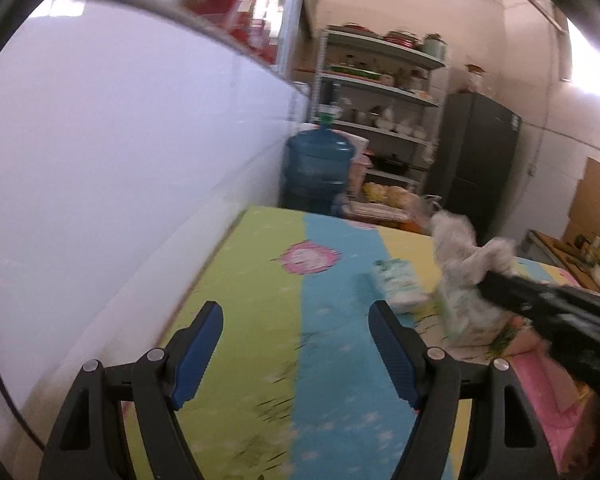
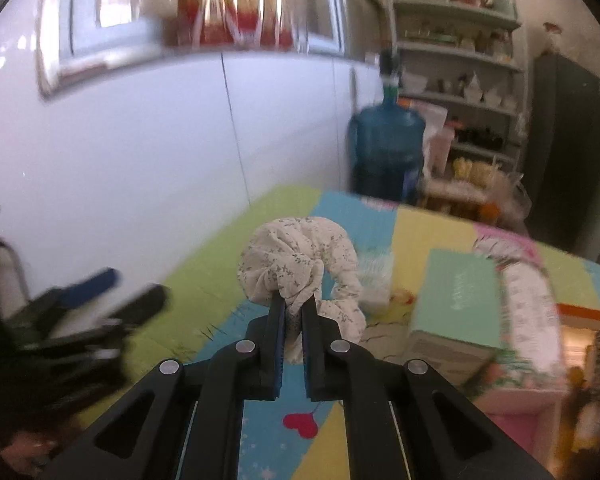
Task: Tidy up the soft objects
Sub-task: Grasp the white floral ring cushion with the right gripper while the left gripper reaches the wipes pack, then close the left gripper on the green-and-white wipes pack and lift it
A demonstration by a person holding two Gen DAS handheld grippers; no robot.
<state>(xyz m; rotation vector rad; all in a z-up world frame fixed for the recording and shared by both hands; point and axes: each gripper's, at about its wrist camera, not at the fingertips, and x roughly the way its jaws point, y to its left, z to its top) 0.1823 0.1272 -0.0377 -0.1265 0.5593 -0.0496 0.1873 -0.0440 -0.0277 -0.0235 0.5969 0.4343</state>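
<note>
My right gripper [image 2: 294, 300] is shut on a white scrunchie with a small floral print [image 2: 296, 260], lifted above the colourful mat [image 2: 228, 264]. The same scrunchie [image 1: 460, 256] hangs from the right gripper [image 1: 488, 284] at the right of the left wrist view. My left gripper [image 1: 296, 320] stands open over the mat's green and blue stripes [image 1: 260, 320] with nothing between its blue pads [image 1: 200, 352]. It also shows, blurred, at the left edge of the right wrist view [image 2: 112, 292]. A small white and green packet [image 1: 396, 284] lies on the mat ahead.
A mint-green box [image 2: 456, 300] rests on a pink patterned box [image 2: 532, 320] at the mat's right side. A white wall [image 1: 100, 160] runs along the left. Behind the mat stand a blue water jug [image 1: 318, 168], shelves [image 1: 380, 92] and a dark fridge [image 1: 476, 160].
</note>
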